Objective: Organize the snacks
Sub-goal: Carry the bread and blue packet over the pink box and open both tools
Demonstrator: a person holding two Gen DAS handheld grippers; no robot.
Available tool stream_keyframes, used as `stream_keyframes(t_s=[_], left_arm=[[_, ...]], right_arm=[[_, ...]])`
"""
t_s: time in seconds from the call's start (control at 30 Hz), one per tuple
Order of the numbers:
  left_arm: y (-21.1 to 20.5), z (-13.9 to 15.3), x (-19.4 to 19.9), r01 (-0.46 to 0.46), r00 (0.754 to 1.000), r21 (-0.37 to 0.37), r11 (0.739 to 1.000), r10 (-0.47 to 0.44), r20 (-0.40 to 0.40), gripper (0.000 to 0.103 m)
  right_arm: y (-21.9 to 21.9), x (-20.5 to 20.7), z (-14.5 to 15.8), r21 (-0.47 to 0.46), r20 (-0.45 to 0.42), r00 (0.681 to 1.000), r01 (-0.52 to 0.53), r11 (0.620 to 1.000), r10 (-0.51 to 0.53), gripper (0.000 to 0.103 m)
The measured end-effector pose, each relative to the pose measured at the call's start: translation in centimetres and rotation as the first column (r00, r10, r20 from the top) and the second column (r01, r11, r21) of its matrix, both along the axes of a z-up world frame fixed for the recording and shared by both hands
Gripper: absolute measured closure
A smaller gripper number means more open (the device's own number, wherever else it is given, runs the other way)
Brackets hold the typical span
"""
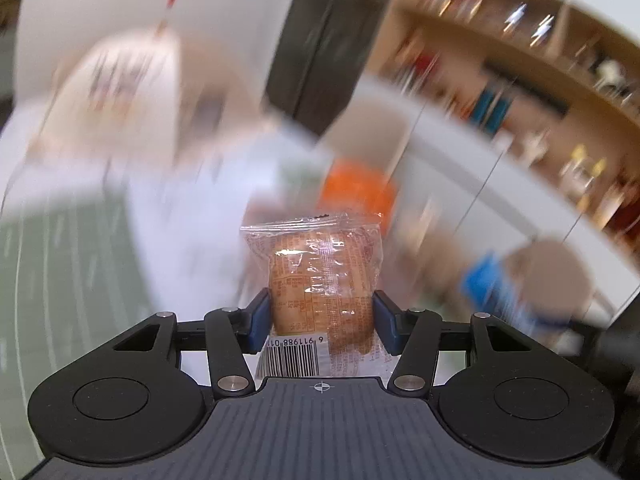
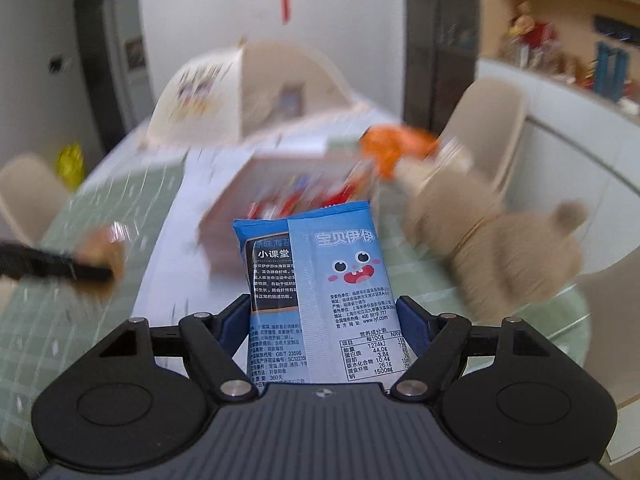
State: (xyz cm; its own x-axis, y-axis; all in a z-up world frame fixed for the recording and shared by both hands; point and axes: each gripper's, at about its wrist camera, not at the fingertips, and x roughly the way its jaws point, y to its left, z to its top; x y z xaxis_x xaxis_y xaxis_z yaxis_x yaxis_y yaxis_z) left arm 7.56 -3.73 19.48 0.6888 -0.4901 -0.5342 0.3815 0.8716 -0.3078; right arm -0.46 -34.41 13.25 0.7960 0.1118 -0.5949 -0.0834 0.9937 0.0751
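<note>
My left gripper [image 1: 322,312] clamps a clear-wrapped brown cake [image 1: 320,276], pads pressing both sides. My right gripper [image 2: 324,328] pinches a blue snack packet [image 2: 328,280] upright above the table [image 2: 120,208].

Clear wrapper [image 1: 320,280] barcode: 6 911988 01…
Blue packet [image 2: 320,300] brand: 宝贝伊伊
Blue packet panel: 小课堂
Blue packet web: www.lyf.com
Blue packet energy: 1274kJ

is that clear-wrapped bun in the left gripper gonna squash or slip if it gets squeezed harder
Probably squashable: the bun looks soft and rounded between the left gripper pads. The glossy clear wrapper may slide a little. Its crimped top edge stands loose above the bun, so the film is likely floppy and the whole packet light.
</note>
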Motion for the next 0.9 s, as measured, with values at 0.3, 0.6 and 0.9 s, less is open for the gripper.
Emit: stream_keyframes(t_s=[0.3, 0.6, 0.9], left_arm=[[-3.3, 7.1, 12.3, 0.021, 0.999, -0.136, 0.991, -0.027, -0.038, 0.046], [0.1, -3.4, 4.8, -0.039, 0.988, -0.109, 0.993, 0.021, -0.156, 0.046], [-0.5, -6.6, 2.8, -0.090, 0.980, -0.015, 0.996, 0.086, -0.177, 0.046]], right_arm=[[-0.6, 1.4, 2.2, 0.018, 0.068, 0.997, 0.032, 0.999, -0.033, 0.024], [-1.4, 2.3, 1.3, 0.025, 0.029, 0.998, 0.054, 0.998, -0.055, 0.024], [1.9, 13.4, 10.2, 0.017, 0.136, 0.989, -0.056, 0.998, 0.054, 0.011]])
